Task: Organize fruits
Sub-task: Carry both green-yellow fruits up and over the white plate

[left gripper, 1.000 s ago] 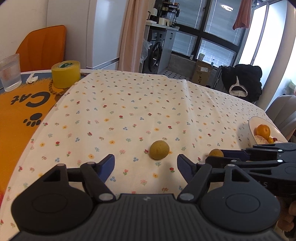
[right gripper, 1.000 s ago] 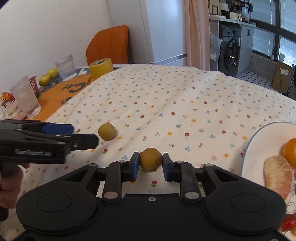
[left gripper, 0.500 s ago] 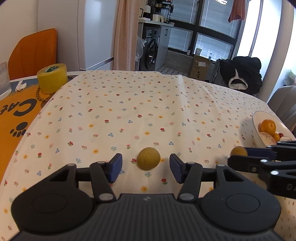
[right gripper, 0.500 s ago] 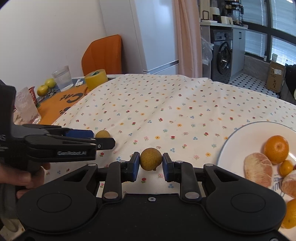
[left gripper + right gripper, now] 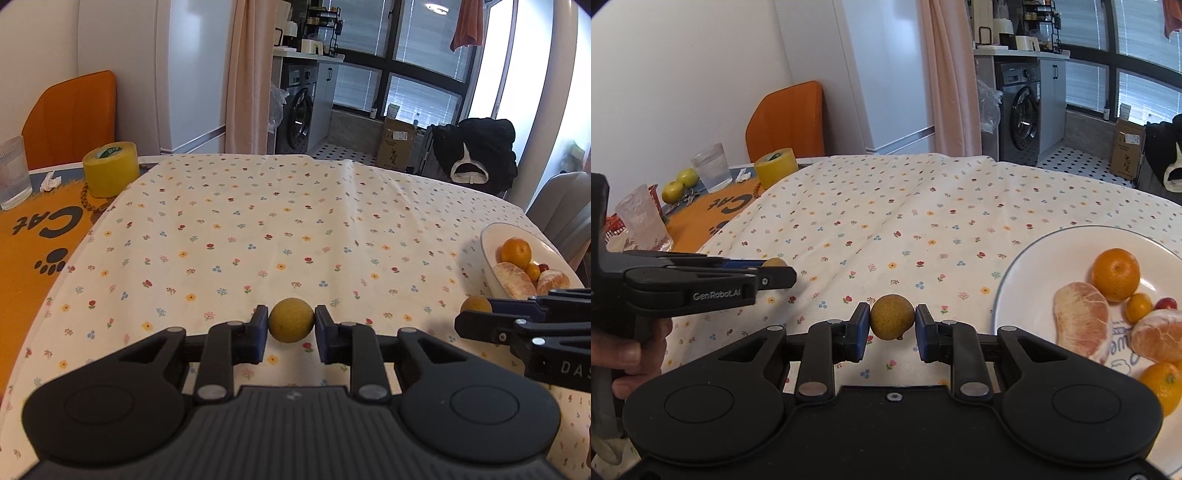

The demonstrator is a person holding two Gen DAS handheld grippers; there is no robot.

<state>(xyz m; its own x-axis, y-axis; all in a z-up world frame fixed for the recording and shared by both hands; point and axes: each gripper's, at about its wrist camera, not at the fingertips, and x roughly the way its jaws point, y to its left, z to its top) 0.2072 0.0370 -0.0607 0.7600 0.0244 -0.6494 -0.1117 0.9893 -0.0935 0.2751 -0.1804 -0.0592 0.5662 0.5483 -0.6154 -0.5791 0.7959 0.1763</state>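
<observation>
You see: cream floral-print cotton tablecloth (image 5: 295, 229); round yellow-brown fruit (image 5: 291, 319); white ceramic plate (image 5: 1041, 258), blue-rimmed; yellow tape roll (image 5: 110, 172); orange paw-print mat (image 5: 33, 240).

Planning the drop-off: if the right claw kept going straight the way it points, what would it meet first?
The right claw, shut on a brownish fruit, seems to face only flowered tablecloth; the plate lies off to its right.

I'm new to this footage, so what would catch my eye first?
Each tool, left and right, is shut on a small round brownish fruit: one and another, over the flowered tablecloth. At the right sits a white plate of oranges and peeled citrus.
</observation>
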